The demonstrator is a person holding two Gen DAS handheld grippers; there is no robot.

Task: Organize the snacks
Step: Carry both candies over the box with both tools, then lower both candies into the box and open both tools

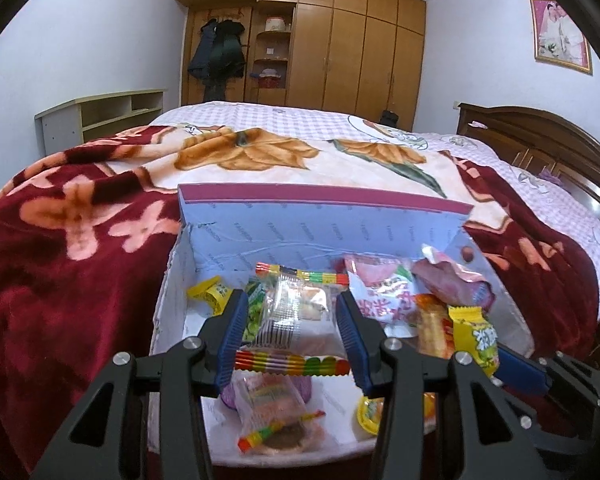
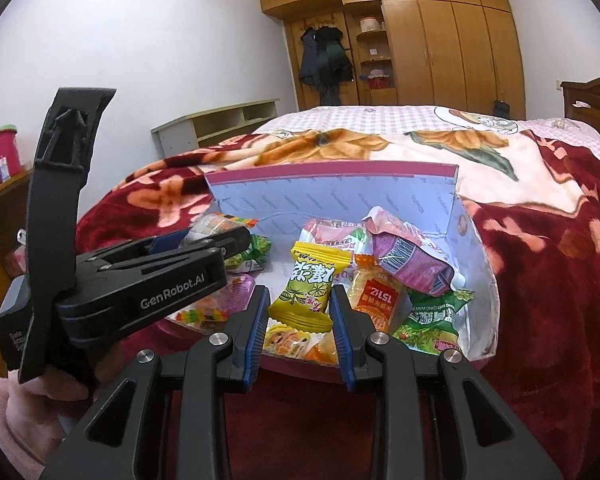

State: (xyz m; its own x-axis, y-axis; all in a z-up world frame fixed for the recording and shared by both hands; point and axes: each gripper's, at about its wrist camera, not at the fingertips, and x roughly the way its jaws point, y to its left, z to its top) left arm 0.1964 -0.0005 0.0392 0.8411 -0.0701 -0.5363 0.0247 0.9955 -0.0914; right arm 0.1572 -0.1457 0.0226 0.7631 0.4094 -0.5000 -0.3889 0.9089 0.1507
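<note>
My 2 grippers pinch light, crinkly packets: left gripper (image 1: pixel 291 322) a clear biscuit packet (image 1: pixel 296 312), right gripper (image 2: pixel 300 320) a yellow candy (image 2: pixel 306 292), box (image 2: pixel 476 276) at 12 o'clock.

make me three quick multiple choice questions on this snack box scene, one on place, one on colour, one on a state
1. Where does the box sit?
A on a bed blanket
B on a desk
C on the floor

2. What colour is the packet in the right gripper?
A blue
B yellow
C white

3. What is the left gripper doing?
A hanging open
B holding a clear packet
C holding a cup

Answers: 1 A, the red flowered blanket lies under the box. 2 B, its wrapper is yellow. 3 B, its pads press a clear packet with striped ends.
</note>
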